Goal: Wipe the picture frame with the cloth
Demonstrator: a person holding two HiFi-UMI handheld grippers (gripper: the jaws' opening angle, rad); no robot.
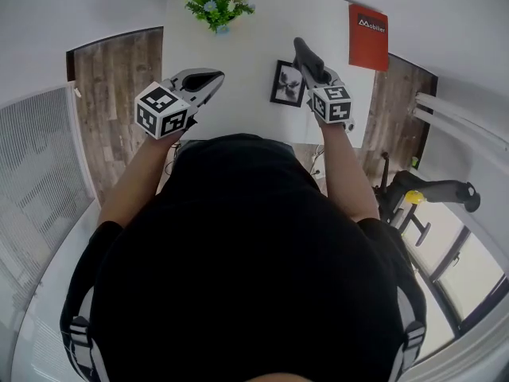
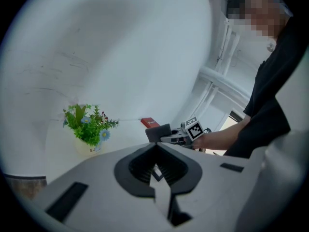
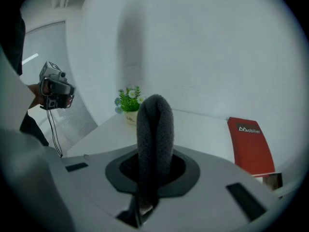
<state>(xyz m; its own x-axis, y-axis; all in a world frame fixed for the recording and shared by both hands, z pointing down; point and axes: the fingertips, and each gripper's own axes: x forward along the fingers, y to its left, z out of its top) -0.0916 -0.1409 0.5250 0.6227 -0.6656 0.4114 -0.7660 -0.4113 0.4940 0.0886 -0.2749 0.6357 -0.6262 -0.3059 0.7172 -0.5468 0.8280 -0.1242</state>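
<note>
Closest to the head camera is the person's black top [image 1: 254, 253], with both forearms reaching forward over a white table [image 1: 246, 62].

Left gripper [image 1: 208, 79]: held up over the table's left part. Its own view shows the jaws pressed together with nothing between them.

Right gripper [image 1: 315, 72]: held over the table's right part. Its jaws are clamped on a dark grey cloth [image 1: 304, 52], which is folded double. In the right gripper view the rounded fold stands up out of the jaws and presses against nothing.

Picture frame [image 1: 288, 83]: black-edged, with a black-and-white picture. It lies on the table just left of the right gripper in the head view. There the cloth overlaps the frame's right edge. Whether cloth and frame touch cannot be told from that view.

Other items noted:
- A small potted plant [image 1: 216, 6] with green leaves and pale blue flowers stands at the far edge of the table, well apart from the frame.
- A red booklet [image 1: 368, 37] with white lettering lies at the far right corner of the table.
- Wood-pattern flooring [image 1: 111, 94] shows on either side of the table.
- A black and yellow machine [image 1: 421, 193] stands on the floor to the person's right.

The two grippers are apart from each other, and each is visible in the other's view.
</note>
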